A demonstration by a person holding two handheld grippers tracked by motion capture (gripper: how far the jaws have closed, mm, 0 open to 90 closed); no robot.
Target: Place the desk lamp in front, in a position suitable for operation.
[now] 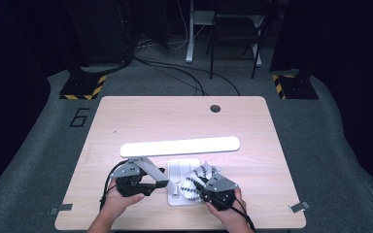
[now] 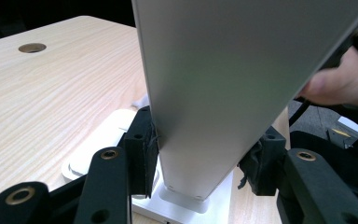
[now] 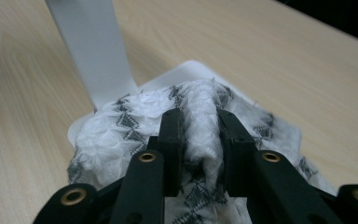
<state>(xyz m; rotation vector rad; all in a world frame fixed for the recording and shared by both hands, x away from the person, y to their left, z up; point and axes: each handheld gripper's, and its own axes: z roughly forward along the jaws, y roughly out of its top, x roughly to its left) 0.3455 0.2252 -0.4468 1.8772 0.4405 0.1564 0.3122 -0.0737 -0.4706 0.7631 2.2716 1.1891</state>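
Note:
A white desk lamp stands on the wooden table point(image 1: 126, 116), its long head point(image 1: 179, 146) level above its flat base point(image 1: 176, 167). My left gripper point(image 1: 161, 183) is shut on the lamp's slanted arm point(image 2: 223, 93) just above the base point(image 2: 116, 128), with a pad pressed on each edge. A white cloth with a grey pattern point(image 1: 197, 178) lies bunched on the right part of the base. My right gripper point(image 3: 200, 135) is shut on a raised fold of that cloth point(image 3: 116, 130). In the right gripper view, the lamp arm point(image 3: 93, 46) rises behind the cloth.
A round cable hole point(image 1: 215, 108) sits near the table's far edge. Small clips mark the front corners point(image 1: 60, 209) point(image 1: 298, 207). Beyond the table are floor cables, stand feet with yellow-black stripes point(image 1: 82, 87) and a chair. The person's right hand point(image 2: 345, 84) shows past the lamp arm.

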